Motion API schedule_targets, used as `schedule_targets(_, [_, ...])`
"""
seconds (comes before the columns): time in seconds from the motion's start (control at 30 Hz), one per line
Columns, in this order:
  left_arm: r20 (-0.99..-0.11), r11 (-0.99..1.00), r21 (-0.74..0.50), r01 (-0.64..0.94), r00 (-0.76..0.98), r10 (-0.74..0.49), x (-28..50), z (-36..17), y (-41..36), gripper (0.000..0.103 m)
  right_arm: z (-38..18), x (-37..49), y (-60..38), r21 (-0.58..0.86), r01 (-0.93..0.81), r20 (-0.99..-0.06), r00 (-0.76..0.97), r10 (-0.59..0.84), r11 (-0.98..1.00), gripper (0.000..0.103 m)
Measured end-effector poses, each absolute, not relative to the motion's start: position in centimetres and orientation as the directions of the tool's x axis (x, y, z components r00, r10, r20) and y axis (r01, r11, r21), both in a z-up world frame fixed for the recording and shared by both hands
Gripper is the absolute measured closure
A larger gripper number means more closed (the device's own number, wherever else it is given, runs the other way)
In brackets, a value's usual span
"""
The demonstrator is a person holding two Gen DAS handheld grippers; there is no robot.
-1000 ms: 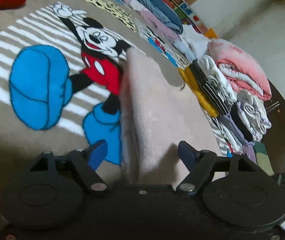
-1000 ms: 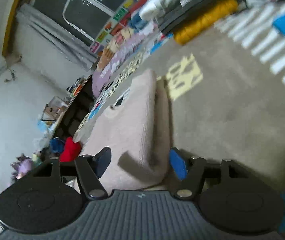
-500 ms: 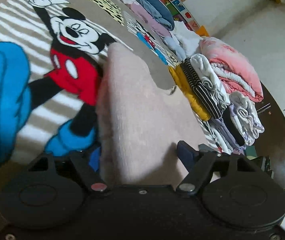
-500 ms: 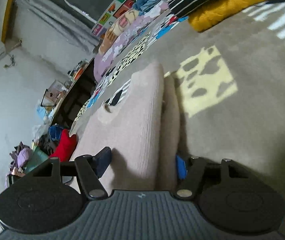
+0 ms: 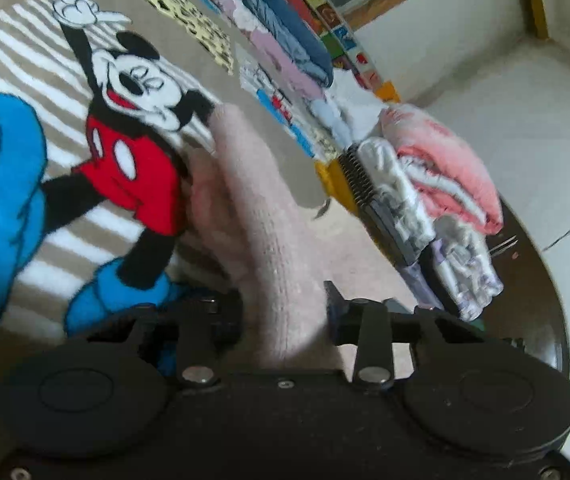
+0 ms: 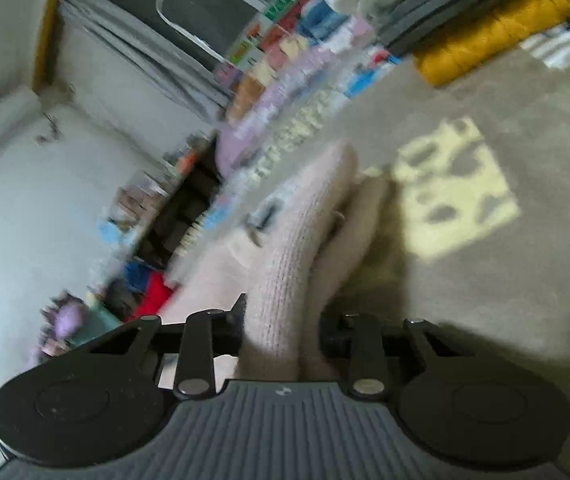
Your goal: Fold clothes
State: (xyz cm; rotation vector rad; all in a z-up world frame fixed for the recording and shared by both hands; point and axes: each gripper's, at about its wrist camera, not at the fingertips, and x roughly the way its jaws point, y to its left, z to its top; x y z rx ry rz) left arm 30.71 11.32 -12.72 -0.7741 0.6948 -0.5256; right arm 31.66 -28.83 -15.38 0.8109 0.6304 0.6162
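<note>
While both clamped, left gripper, right gripper pinch pink sweater.

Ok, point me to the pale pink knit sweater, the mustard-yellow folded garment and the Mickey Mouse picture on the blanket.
pale pink knit sweater (image 5: 269,236): left wrist view, on the raised ribbed fold.
mustard-yellow folded garment (image 6: 497,32): right wrist view, on its long side.
Mickey Mouse picture (image 5: 141,80): left wrist view, on the face.
</note>
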Motion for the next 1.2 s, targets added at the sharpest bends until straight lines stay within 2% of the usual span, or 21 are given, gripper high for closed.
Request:
schedule_targets(0.13, [-0.337,0.599,-0.779,0.184,0.683,-0.648,29.1,-10.9,13.0,0.066,-13.4,31.2,-28.2,0.836,-0.267,-0.203,0.661,0.722,0.480,0.070])
schedule_targets(0.17, [-0.365,0.621,-0.764,0.175,0.677,-0.639,28.9,-11.2,13.2,0.063,-13.1,31.2,-28.0,0.843,-0.263,-0.198,0.660,0.725,0.470,0.070])
schedule_targets(0.23, [-0.456,0.670,-0.732,0.124,0.641,-0.617,29.0,-12.9,13.7,0.036,-14.3,31.5,-27.3,0.798,-0.208,-0.324,0.643,0.694,0.566,0.059])
schedule_targets(0.27, [-0.475,0.677,-0.731,0.091,0.644,-0.599,28.9,-13.7,14.2,0.037,-15.1,31.5,-27.0,0.760,-0.163,-0.406,0.637,0.655,0.629,0.052])
schedule_targets(0.33, [-0.457,0.661,-0.745,0.091,0.653,-0.604,28.7,-13.9,14.8,0.032,-16.5,30.5,-27.5,0.771,-0.143,-0.404,0.643,0.651,0.620,0.050])
schedule_targets(0.4, [-0.453,0.667,-0.737,0.104,0.657,-0.603,28.7,-13.6,15.1,0.026,-16.3,29.6,-28.0,0.781,-0.147,-0.378,0.662,0.647,0.607,0.044])
schedule_targets(0.5, [-0.455,0.657,-0.749,0.088,0.654,-0.605,29.1,-14.0,15.2,0.025,-16.0,29.1,-28.1,0.780,-0.153,-0.376,0.661,0.650,0.606,0.037])
schedule_targets(0.6, [-0.463,0.669,-0.738,0.091,0.652,-0.600,29.4,-13.8,14.6,0.023,-16.0,29.2,-27.5,0.770,-0.152,-0.395,0.649,0.650,0.620,0.034])
schedule_targets(0.67, [-0.461,0.673,-0.734,0.093,0.660,-0.593,29.6,-13.9,14.2,0.028,-16.3,29.3,-27.1,0.765,-0.153,-0.403,0.644,0.650,0.626,0.033])
schedule_targets(0.73, [-0.462,0.678,-0.729,0.099,0.660,-0.593,29.8,-14.1,13.5,0.056,-16.6,29.8,-26.3,0.757,-0.166,-0.408,0.635,0.656,0.632,0.034])
schedule_targets(0.77, [-0.453,0.672,-0.733,0.106,0.661,-0.598,29.9,-14.1,13.4,0.058,-16.7,30.1,-25.8,0.754,-0.175,-0.410,0.629,0.661,0.634,0.044])
schedule_targets(0.83, [-0.422,0.652,-0.749,0.123,0.669,-0.611,30.0,-14.1,13.6,0.069,-16.8,30.8,-25.2,0.773,-0.193,-0.388,0.610,0.691,0.604,0.059])
schedule_targets(0.9, [-0.379,0.621,-0.770,0.144,0.680,-0.627,30.0,-13.7,14.2,0.070,-16.6,31.1,-25.2,0.802,-0.213,-0.333,0.615,0.715,0.557,0.065])
schedule_targets(1.07, [-0.281,0.563,-0.812,0.153,0.742,-0.608,29.8,-12.4,17.3,0.071,-14.1,33.6,-22.5,0.815,-0.306,-0.242,0.592,0.769,0.493,0.066])
schedule_targets(1.2, [-0.196,0.522,-0.839,0.150,0.813,-0.549,29.4,-11.1,20.3,0.071,-12.0,36.0,-19.8,0.817,-0.375,-0.178,0.560,0.809,0.439,0.066])
